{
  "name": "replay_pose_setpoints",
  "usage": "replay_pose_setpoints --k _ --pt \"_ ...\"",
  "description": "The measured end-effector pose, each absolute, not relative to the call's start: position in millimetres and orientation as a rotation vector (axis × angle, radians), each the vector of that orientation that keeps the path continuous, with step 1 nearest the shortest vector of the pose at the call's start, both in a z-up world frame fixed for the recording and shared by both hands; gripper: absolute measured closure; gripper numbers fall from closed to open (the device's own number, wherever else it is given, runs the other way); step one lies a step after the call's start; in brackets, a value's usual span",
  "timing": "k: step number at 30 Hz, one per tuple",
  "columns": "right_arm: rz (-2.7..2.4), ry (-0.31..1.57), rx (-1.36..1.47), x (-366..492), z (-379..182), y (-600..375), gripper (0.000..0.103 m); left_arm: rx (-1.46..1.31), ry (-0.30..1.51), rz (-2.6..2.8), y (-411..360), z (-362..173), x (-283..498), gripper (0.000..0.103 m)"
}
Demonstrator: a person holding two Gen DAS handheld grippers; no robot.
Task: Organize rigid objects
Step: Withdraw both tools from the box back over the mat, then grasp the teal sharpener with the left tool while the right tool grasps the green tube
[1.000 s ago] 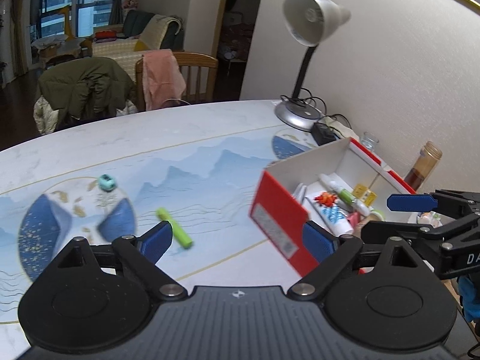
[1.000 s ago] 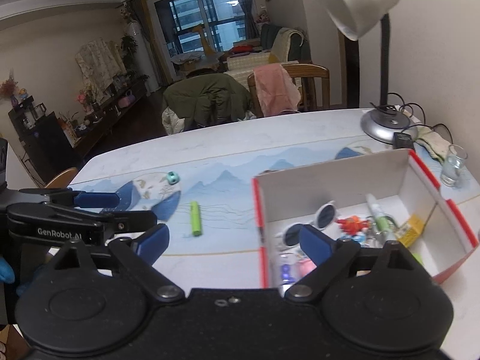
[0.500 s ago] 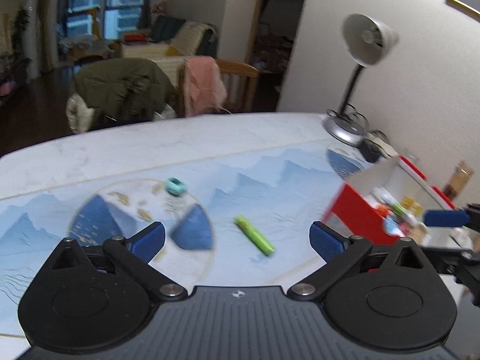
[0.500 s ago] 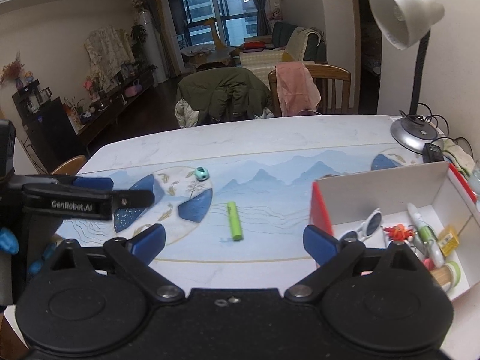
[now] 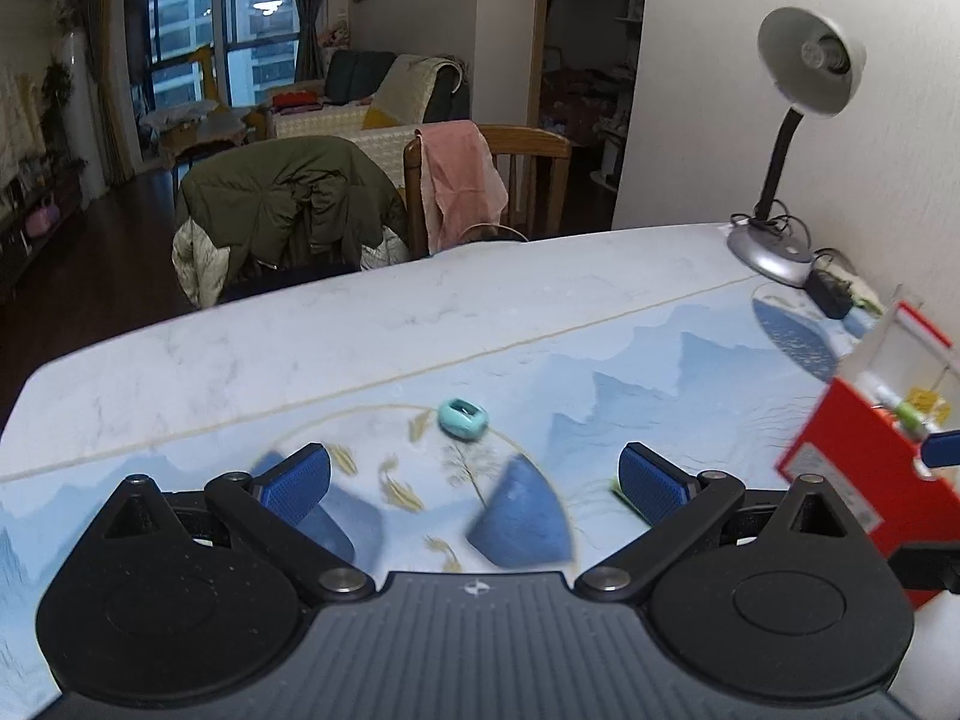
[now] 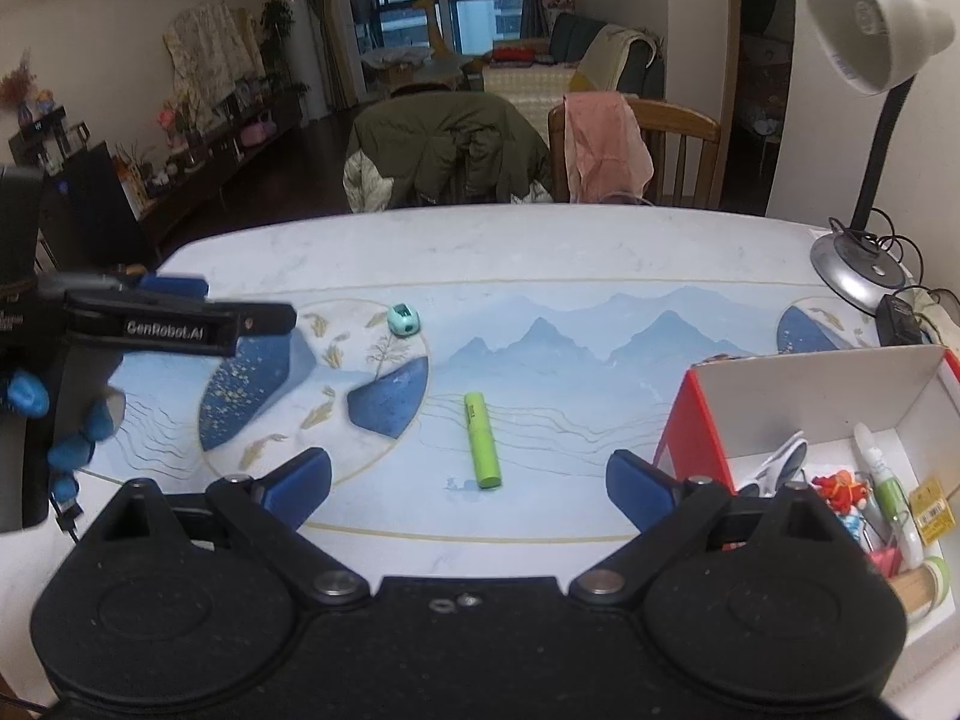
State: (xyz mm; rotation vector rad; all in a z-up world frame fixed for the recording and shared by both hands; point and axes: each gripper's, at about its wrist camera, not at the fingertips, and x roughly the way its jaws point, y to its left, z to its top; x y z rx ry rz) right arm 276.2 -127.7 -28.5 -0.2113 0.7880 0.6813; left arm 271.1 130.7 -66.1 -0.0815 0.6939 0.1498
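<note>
the left gripper, jaws wide apart and empty like the right gripper, should straddle the teal sharpener at twelve o'clock squarely, then carry it to the box at three o'clock.

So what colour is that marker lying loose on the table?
Bright lime green, clearest in the right wrist view.

Both grippers tilt downward with jaws spread wide and empty: left gripper, right gripper, side by side.
</note>
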Motion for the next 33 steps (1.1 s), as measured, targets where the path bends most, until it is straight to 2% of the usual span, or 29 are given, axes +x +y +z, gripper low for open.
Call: replay_pose_setpoints --k 18,28,33 --pt "0.655 0.878 -0.323 334.4 -94.0 -75.9 0.014 -0.076 0.799 0.102 160.9 -148.6 372.4 0.0" --pt "0.648 0.942 -0.339 354.6 -125.0 -63.2 0.034 -0.119 0.832 0.092 176.0 -180.8 398.2 0.0" --pt "0.646 0.95 -0.359 359.4 -132.6 -57.4 0.052 -0.109 0.828 0.089 175.3 -189.7 403.8 0.001"
